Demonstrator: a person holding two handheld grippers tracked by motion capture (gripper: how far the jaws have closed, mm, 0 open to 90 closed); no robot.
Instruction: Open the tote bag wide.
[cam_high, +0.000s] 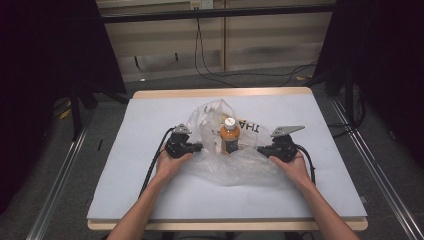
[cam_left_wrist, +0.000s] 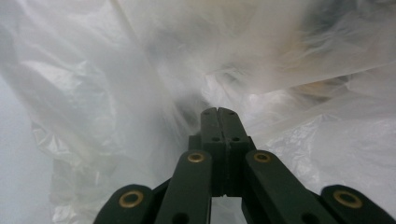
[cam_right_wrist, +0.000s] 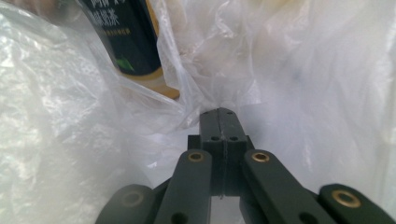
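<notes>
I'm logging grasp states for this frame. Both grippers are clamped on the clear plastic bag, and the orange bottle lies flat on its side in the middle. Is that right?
Not quite: the orange bottle stands upright, its white cap on top, as the high view shows. The rest holds: the left gripper and the right gripper are each clamped on the clear plastic bag, with the bottle between them.

My counter (cam_high: 150, 200) has a pale grey top with a light wooden edge. Beyond it lies grey floor (cam_high: 165, 84), black cables (cam_high: 210, 70) trailing across, beige wall panels (cam_high: 260, 40) behind, dark curtains (cam_high: 45, 60) on both sides
</notes>
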